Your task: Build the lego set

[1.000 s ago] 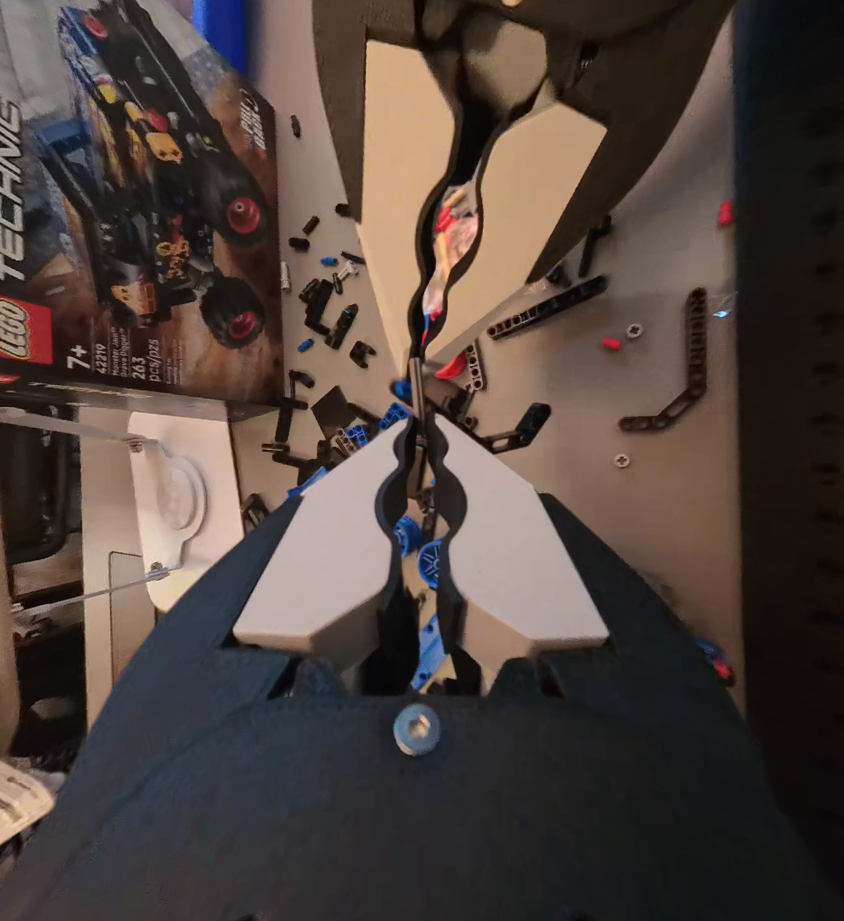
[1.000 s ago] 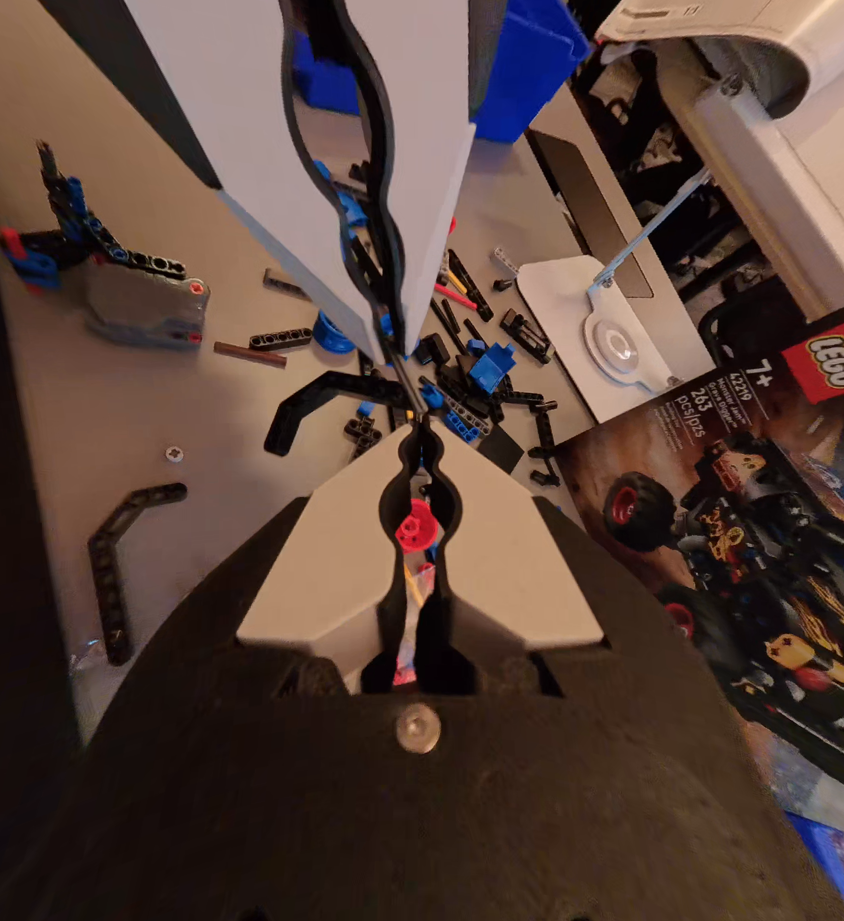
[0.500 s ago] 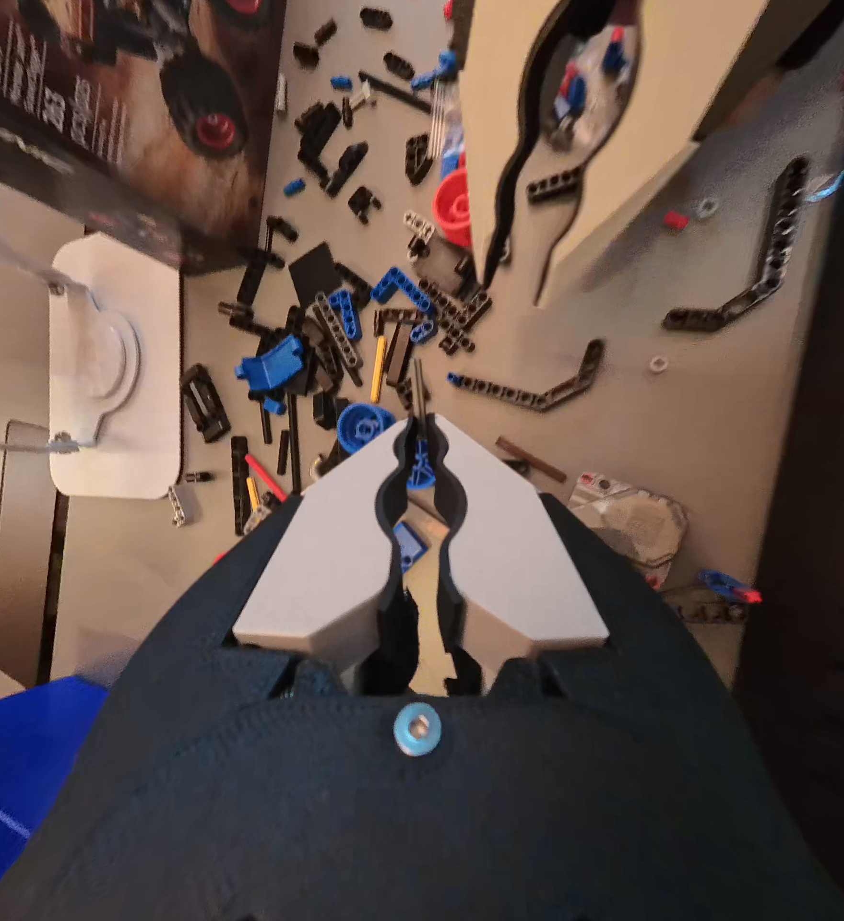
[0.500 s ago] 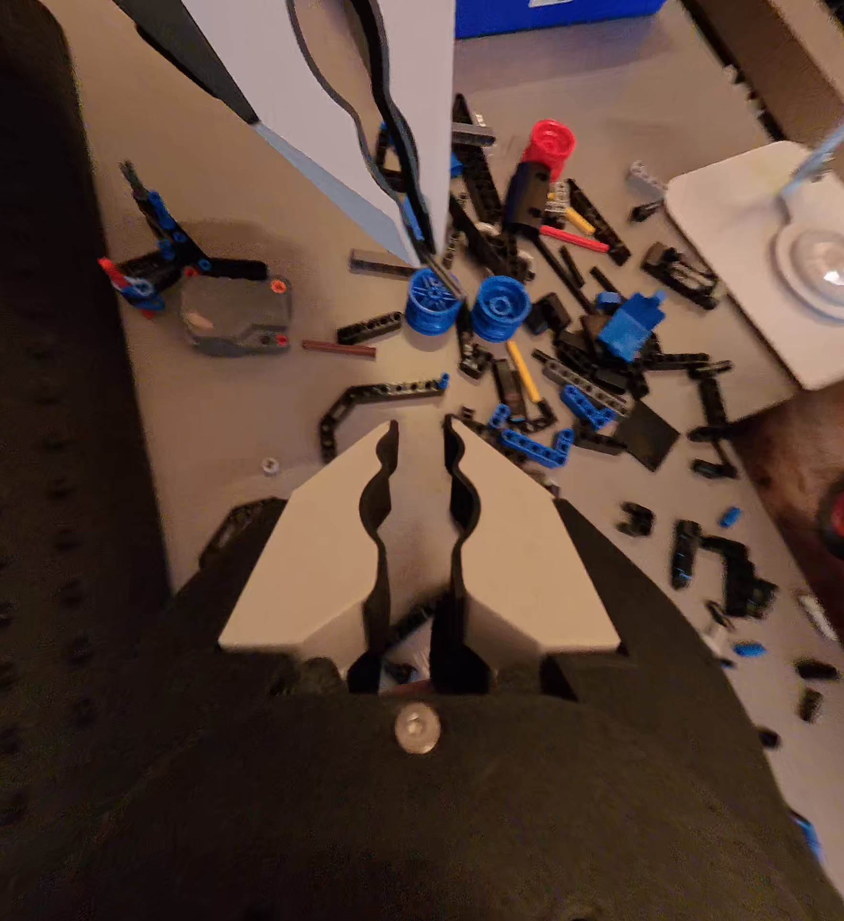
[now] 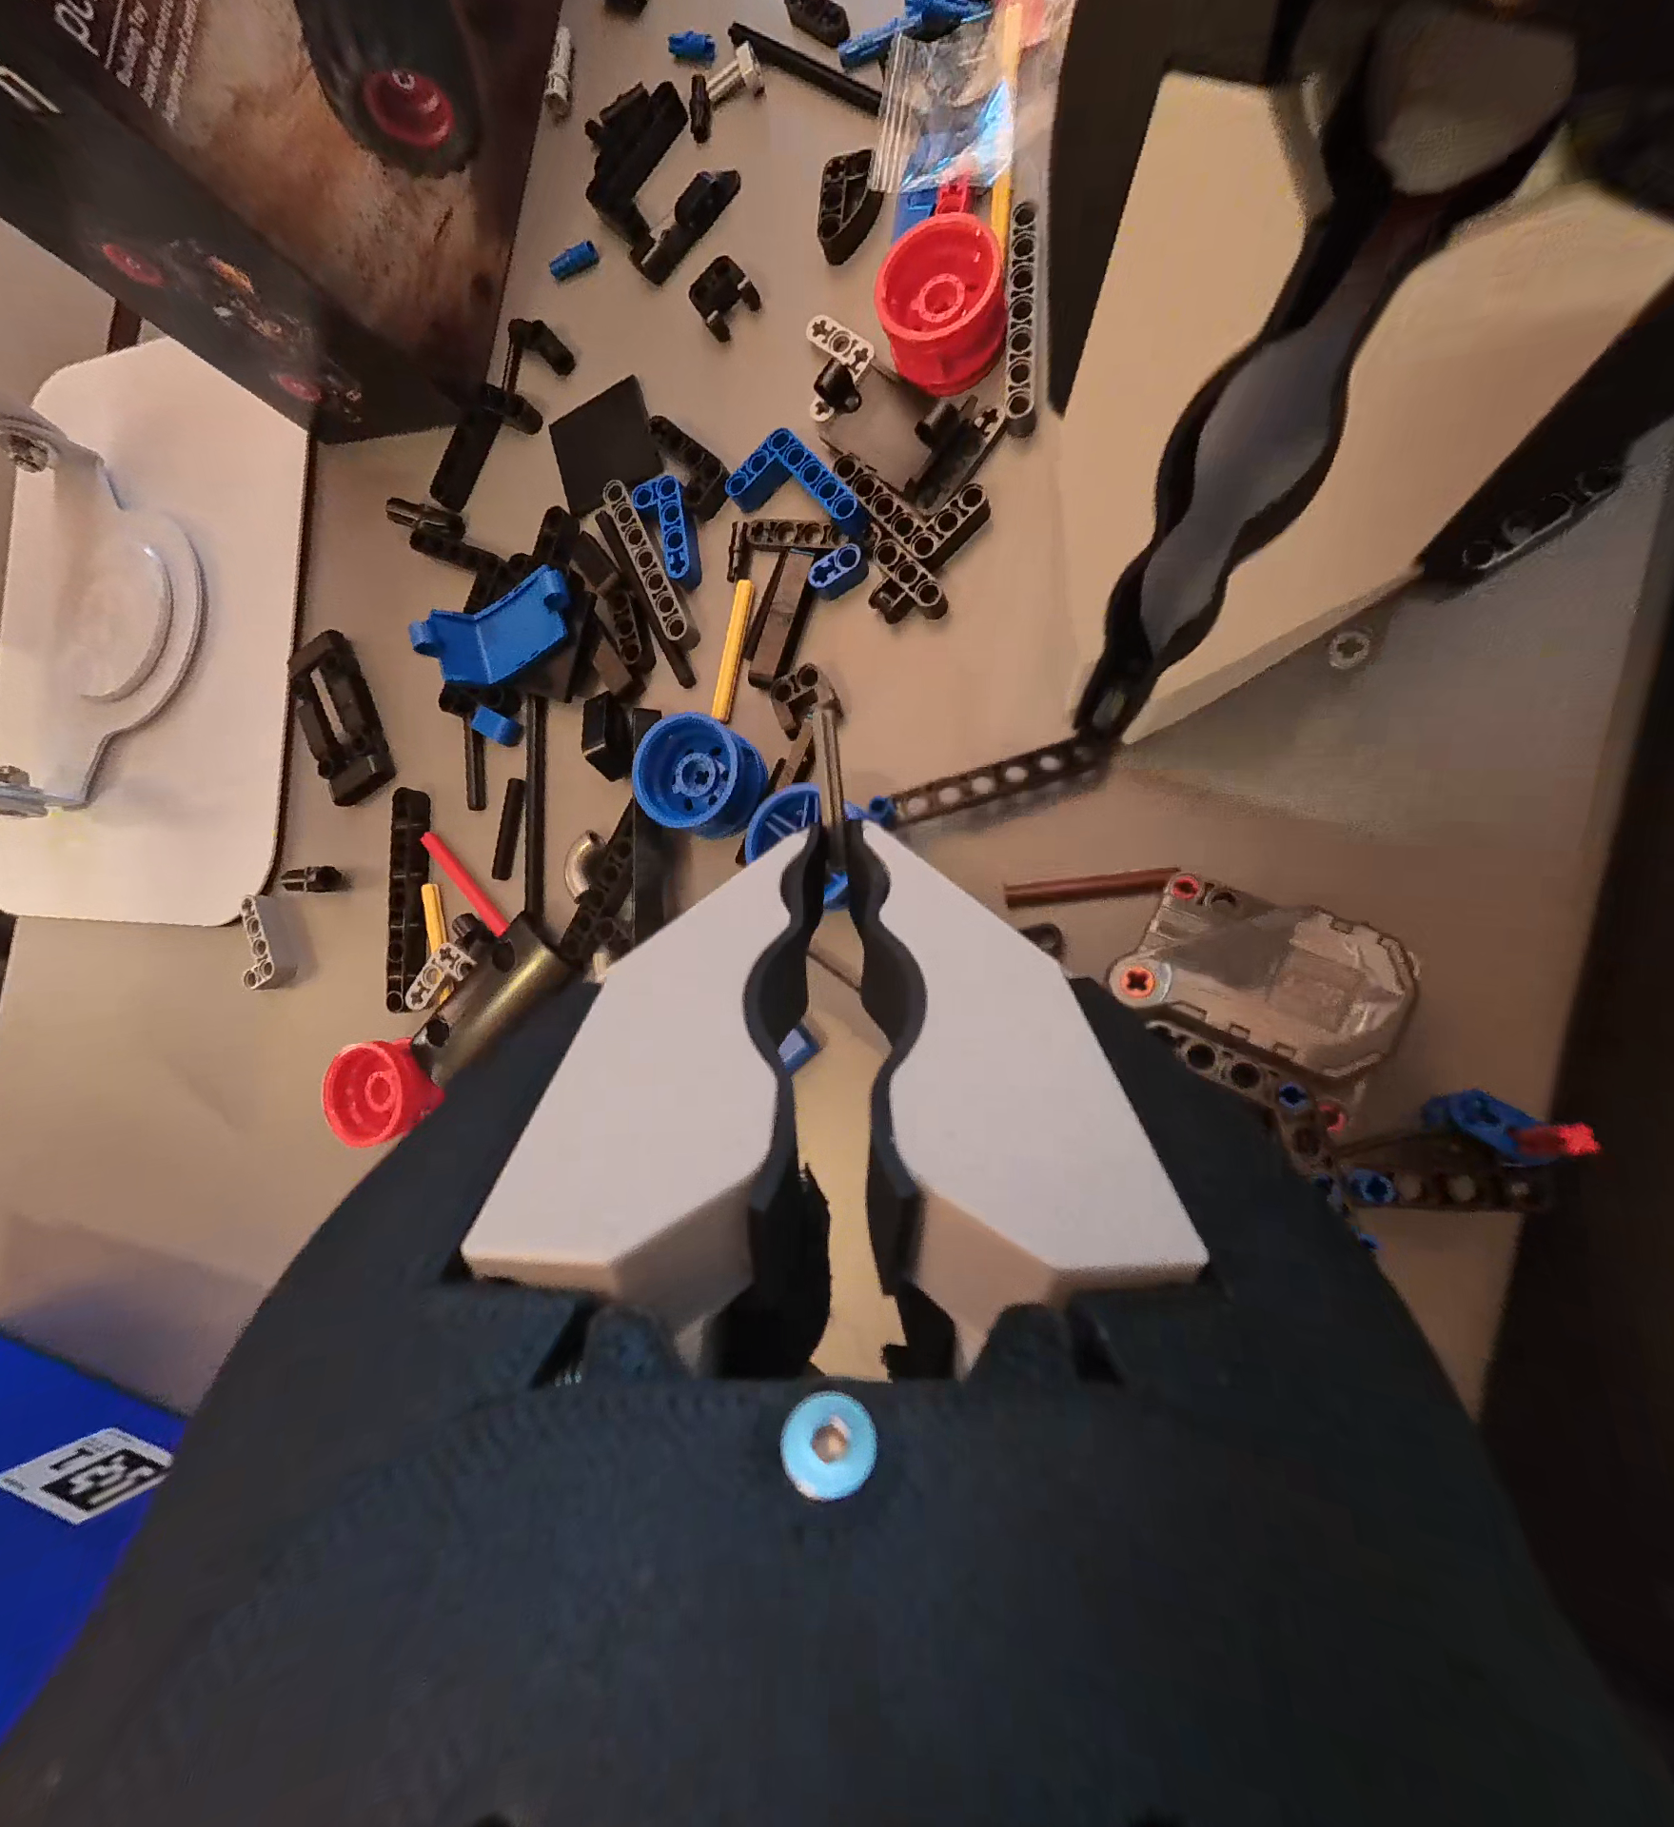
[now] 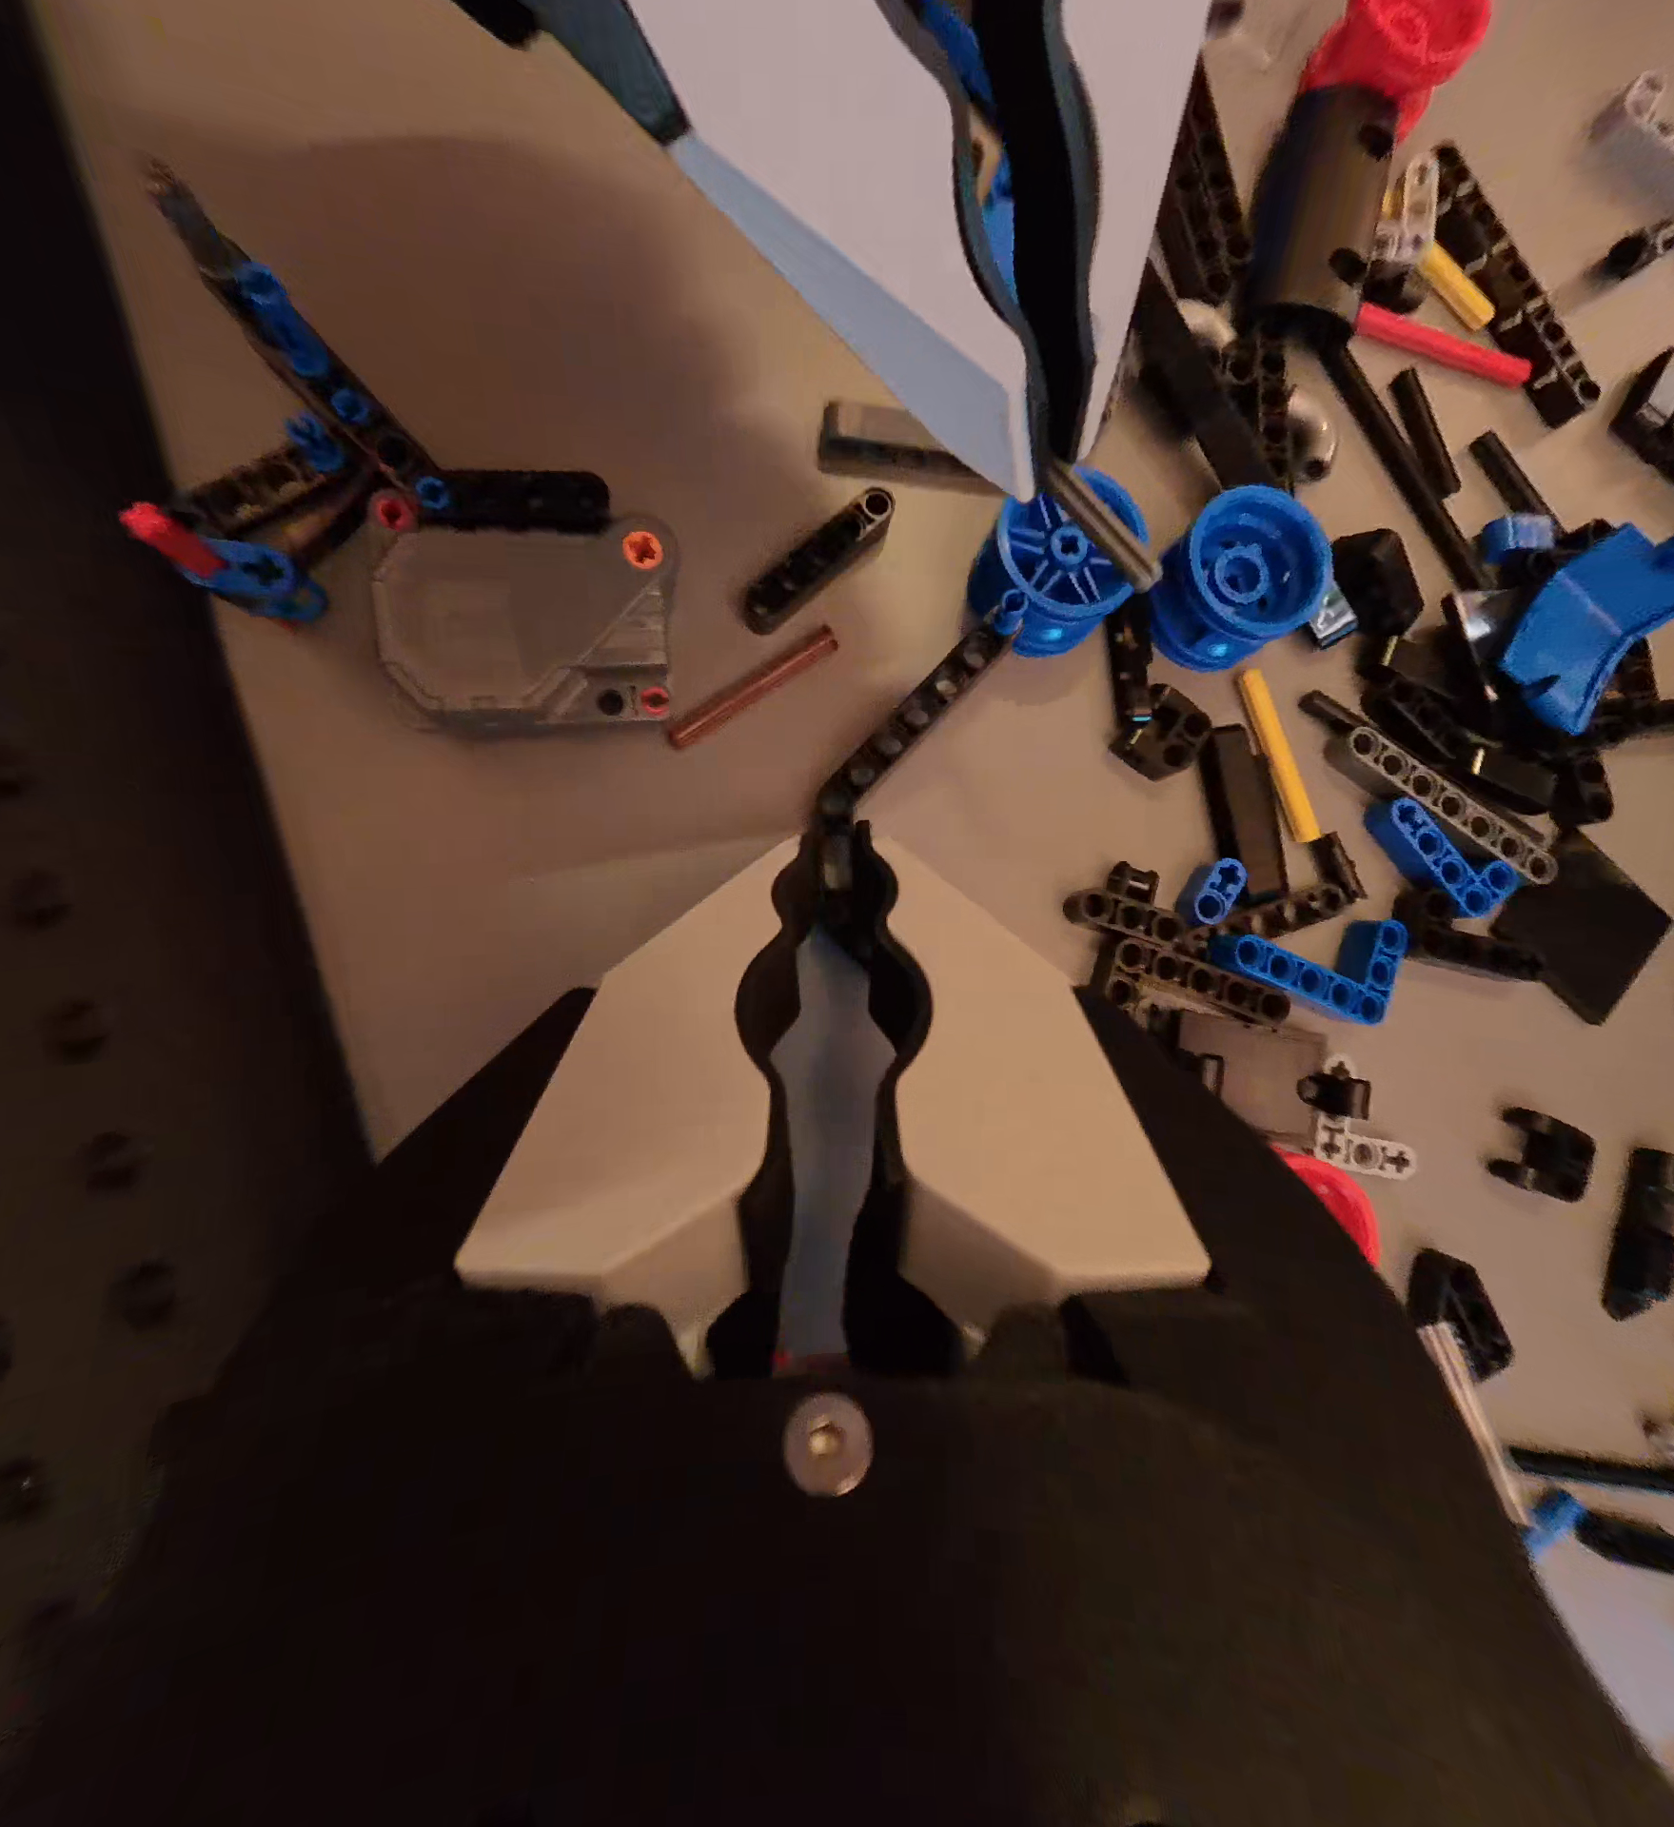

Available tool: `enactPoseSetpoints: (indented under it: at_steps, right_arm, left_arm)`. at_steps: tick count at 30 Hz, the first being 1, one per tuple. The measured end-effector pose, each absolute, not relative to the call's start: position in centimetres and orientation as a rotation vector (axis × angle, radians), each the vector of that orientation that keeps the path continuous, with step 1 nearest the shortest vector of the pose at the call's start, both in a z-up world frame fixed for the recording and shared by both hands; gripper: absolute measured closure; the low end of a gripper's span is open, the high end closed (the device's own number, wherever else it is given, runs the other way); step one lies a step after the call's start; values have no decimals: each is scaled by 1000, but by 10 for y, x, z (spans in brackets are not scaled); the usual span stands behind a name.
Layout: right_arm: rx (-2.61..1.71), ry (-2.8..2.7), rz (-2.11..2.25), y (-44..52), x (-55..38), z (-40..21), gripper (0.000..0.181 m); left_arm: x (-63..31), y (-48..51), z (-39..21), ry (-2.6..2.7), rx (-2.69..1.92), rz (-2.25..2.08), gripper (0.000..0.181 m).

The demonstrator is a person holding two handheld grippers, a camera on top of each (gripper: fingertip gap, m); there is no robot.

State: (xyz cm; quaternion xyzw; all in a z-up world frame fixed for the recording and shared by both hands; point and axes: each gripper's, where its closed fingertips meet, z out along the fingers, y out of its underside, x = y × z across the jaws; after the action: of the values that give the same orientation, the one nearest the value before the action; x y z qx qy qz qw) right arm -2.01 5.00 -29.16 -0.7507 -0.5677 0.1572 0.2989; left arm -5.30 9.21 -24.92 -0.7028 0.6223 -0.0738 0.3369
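My left gripper (image 5: 835, 840) is shut on a thin grey axle (image 5: 831, 761) that sticks out past its tips, low over two blue wheel hubs (image 5: 699, 776). In the right wrist view the axle's tip (image 6: 1104, 529) hangs just over one blue hub (image 6: 1055, 564). My right gripper (image 6: 838, 850) is closed on one end of a black bent beam (image 6: 912, 722) that lies on the table and points toward the hubs. The right gripper also shows in the left wrist view (image 5: 1109, 707), at the beam's end (image 5: 991, 786).
A grey block with black and blue beams attached (image 6: 516, 623) lies left of the beam. A pile of loose parts (image 5: 664, 554), two red wheels (image 5: 941, 297), the set's box (image 5: 269, 198), a white stand base (image 5: 140, 633) and a blue bin (image 5: 22, 1434) surround the work spot. One gripper's finger ends stand about 7 cm off the other's.
A second ago both grippers held the axle between them, high up. The right one let go, opened, dropped and closed on the black beam. The left one came down with the axle.
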Motion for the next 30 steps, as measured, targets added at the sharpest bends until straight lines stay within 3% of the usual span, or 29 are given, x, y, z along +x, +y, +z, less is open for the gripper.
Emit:
enactPoseSetpoints:
  at_steps: [17, 30]
  right_arm:
    - [-1522, -1005, 1403, 52, 16, -168, 176]
    - [-1440, -1007, 1474, 43, 18, -155, 176]
  left_arm:
    - [-20, 84, -171, 1392, -1575, -557, 180]
    - [-5, 81, -155, 1415, -1531, -594, 181]
